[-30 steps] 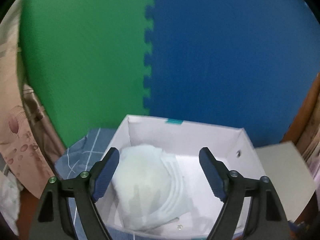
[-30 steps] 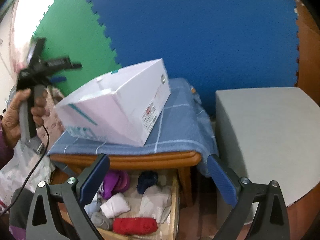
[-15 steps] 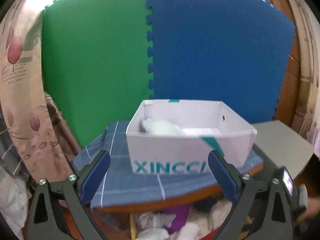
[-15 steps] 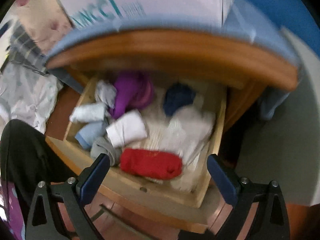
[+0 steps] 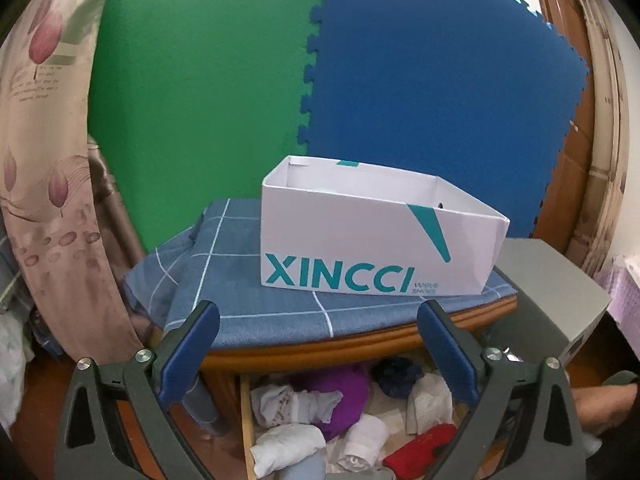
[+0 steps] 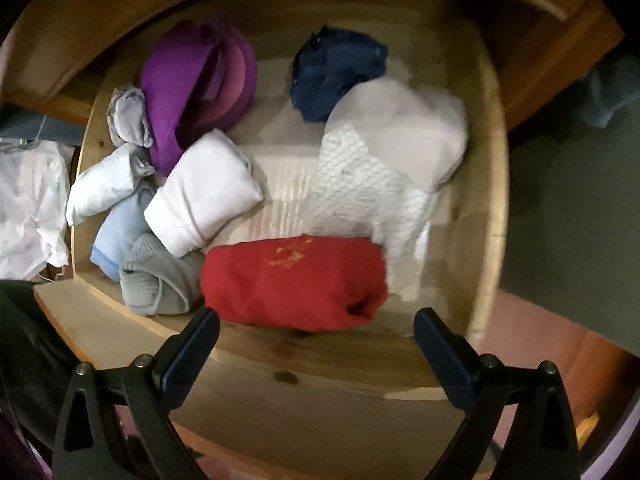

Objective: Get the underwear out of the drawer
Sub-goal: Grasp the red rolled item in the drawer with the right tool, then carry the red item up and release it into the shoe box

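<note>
The wooden drawer (image 6: pixel 490 184) stands open and holds several rolled garments: a red roll (image 6: pixel 292 280) at the front, a white roll (image 6: pixel 204 192), a purple piece (image 6: pixel 196 84), a navy piece (image 6: pixel 336 68), a white mesh piece (image 6: pixel 384 160). My right gripper (image 6: pixel 316 328) is open and empty, just above the drawer's front edge, close to the red roll. My left gripper (image 5: pixel 318 324) is open and empty, held back in front of the nightstand. The drawer (image 5: pixel 245 420) shows at the bottom of the left wrist view.
A white XINCCI shoe box (image 5: pixel 376 240) sits on a blue checked cloth (image 5: pixel 224 280) on the nightstand. Green and blue foam mats stand behind. A grey cabinet (image 5: pixel 552 296) is at the right, a floral curtain (image 5: pixel 44 184) at the left.
My left gripper drew back and down from above the box to in front of the nightstand. My right gripper tilted down and moved in over the open drawer, nearing the red roll.
</note>
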`<state>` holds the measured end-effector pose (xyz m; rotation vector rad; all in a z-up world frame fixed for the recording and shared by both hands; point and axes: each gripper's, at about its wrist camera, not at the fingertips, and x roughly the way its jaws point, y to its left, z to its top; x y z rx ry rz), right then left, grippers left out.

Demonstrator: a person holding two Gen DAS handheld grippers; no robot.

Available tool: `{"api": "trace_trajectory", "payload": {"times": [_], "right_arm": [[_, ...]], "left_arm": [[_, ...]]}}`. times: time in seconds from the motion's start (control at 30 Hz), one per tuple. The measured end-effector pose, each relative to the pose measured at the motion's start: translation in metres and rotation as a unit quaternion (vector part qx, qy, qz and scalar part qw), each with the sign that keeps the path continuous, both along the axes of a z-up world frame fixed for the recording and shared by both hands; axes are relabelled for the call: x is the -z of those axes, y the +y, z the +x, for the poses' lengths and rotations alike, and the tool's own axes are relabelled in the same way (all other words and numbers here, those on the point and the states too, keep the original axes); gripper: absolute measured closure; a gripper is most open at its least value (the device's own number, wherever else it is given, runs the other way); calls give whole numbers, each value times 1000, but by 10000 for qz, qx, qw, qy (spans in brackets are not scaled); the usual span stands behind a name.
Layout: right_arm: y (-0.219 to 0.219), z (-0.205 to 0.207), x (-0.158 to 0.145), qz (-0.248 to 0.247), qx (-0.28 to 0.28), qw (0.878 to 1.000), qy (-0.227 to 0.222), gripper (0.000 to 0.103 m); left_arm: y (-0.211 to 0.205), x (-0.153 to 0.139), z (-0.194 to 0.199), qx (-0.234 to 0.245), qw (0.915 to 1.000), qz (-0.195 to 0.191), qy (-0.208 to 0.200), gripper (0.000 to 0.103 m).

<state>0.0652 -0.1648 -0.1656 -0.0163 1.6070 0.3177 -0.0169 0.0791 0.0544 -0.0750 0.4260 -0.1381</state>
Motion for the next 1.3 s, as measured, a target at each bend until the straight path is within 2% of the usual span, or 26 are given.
{"api": "trace_trajectory", "payload": {"times": [0.13,0.17,0.2,0.23,0.27,0.3,0.37,0.47,0.53,0.7,0.87,0.9,0.97,1.13,1.3], "right_arm": [[2,4,19,155,320,9986,401,3],[4,4,21,206,332,9982,450,7],[7,4,23,282,305,9980,483,13],[9,4,25,231,280,9981,489,26],[9,4,28,151,303,9983,481,45],[7,4,32,123,363,9980,506,54],[9,4,31,179,288,9986,417,67],[10,1,22,210,194,9995,151,77],[10,-1,12,241,162,9996,-15,78],[11,-11,-38,585,-51,9961,-662,79],[10,-31,-81,827,-166,9908,-1058,79],[3,-32,-79,878,-195,9898,-1101,79],[3,-43,-103,902,-294,9872,-1282,79],[-16,-58,-168,1133,-319,9774,-1757,79],[-25,-66,-232,1255,-294,9643,-2311,79]], "left_arm": [[-2,7,7,117,9996,-76,245,2],[-4,9,8,162,9994,-55,287,2],[-6,11,11,205,9991,6,362,2],[-8,12,12,207,9990,44,402,2],[-8,14,13,222,9988,51,445,2],[-8,15,15,247,9984,32,499,2],[-6,17,17,215,9982,-5,557,2],[1,18,20,165,9976,-172,652,2],[8,20,24,157,9958,-363,828,2],[26,27,34,19,9893,-789,1228,2],[40,35,40,-140,9819,-1206,1453,2],[41,36,41,-148,9804,-1282,1491,2],[43,36,40,-150,9799,-1325,1487,2],[35,33,38,-98,9844,-1054,1405,2],[20,32,36,-78,9890,-482,1395,1]]}}
